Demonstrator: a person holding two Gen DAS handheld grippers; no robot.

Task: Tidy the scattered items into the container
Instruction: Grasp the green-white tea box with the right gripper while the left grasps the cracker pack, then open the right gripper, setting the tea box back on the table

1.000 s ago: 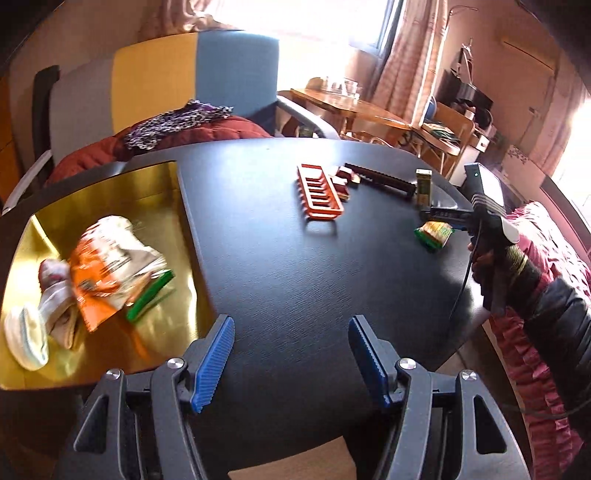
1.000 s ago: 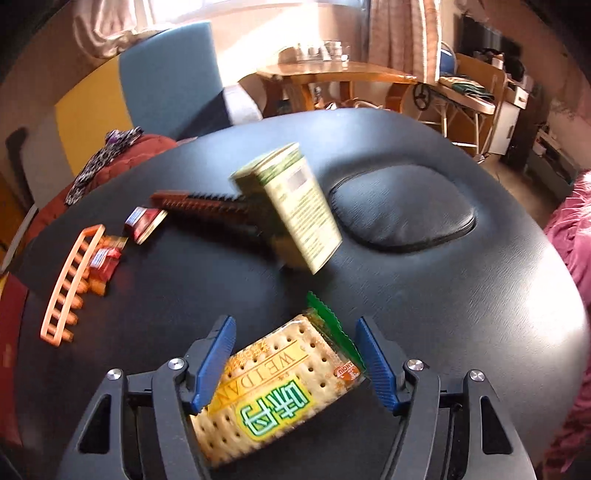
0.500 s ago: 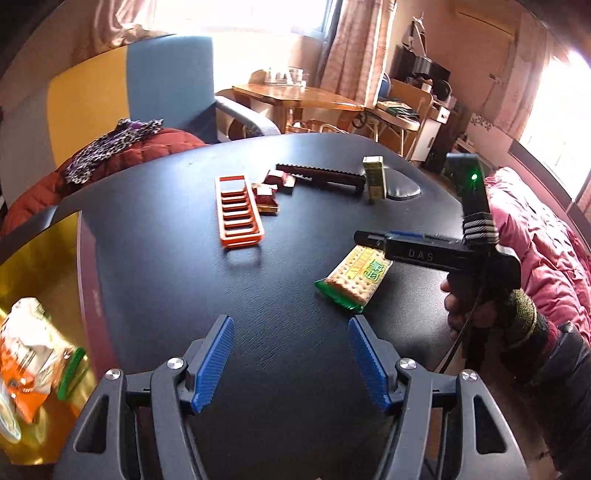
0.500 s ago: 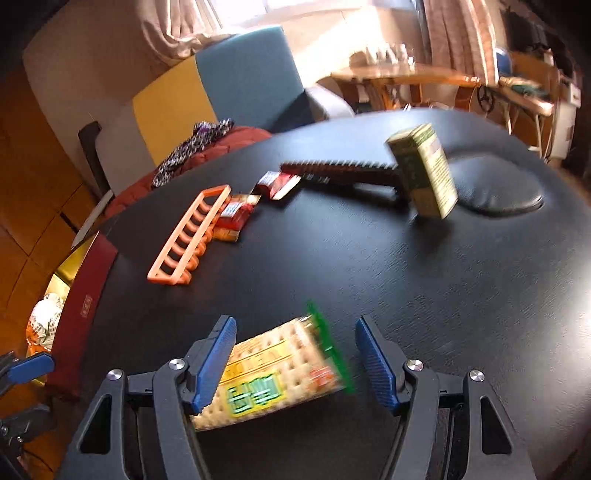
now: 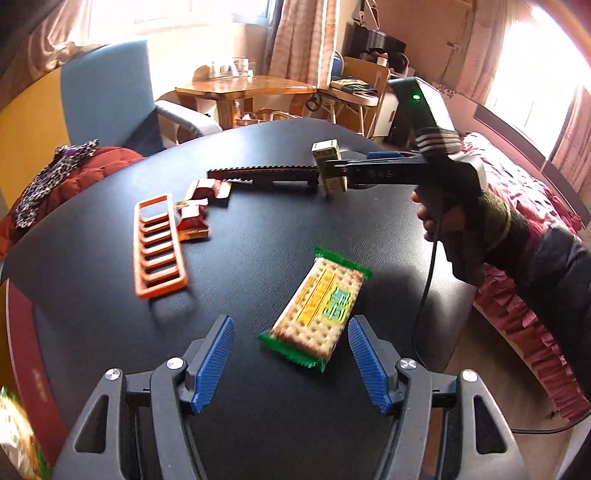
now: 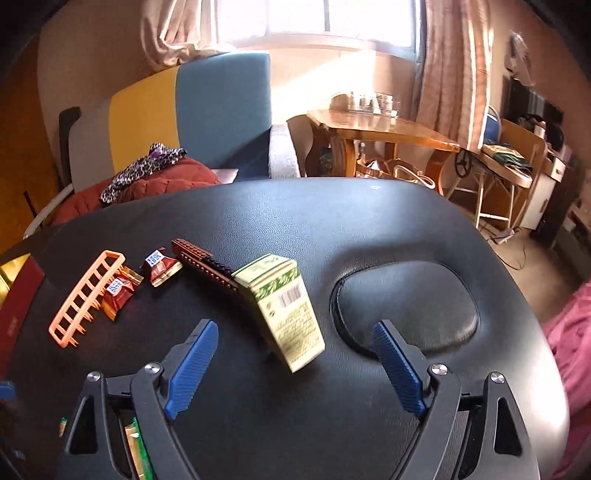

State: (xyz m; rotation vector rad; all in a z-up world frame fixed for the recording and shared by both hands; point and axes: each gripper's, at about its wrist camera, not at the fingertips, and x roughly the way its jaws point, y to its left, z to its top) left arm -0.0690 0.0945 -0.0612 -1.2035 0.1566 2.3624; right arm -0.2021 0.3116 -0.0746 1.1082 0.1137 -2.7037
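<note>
Beyond your black padded table (image 6: 369, 229) you see a sunlit window (image 6: 332, 18) with pinkish curtains (image 6: 450, 74), a wooden table (image 6: 380, 127) beneath it, a blue-and-yellow armchair (image 6: 207, 107) heaped with red bedding (image 6: 147, 184), and a pink frilled bed (image 5: 524, 206) to your right.

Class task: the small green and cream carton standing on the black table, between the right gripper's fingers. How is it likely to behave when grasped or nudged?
The carton stands tall on a small base, so a nudge would probably tip it. It looks like thin card, so likely light, and a hard squeeze might dent it. Its flat sides should suit the right gripper.
</note>
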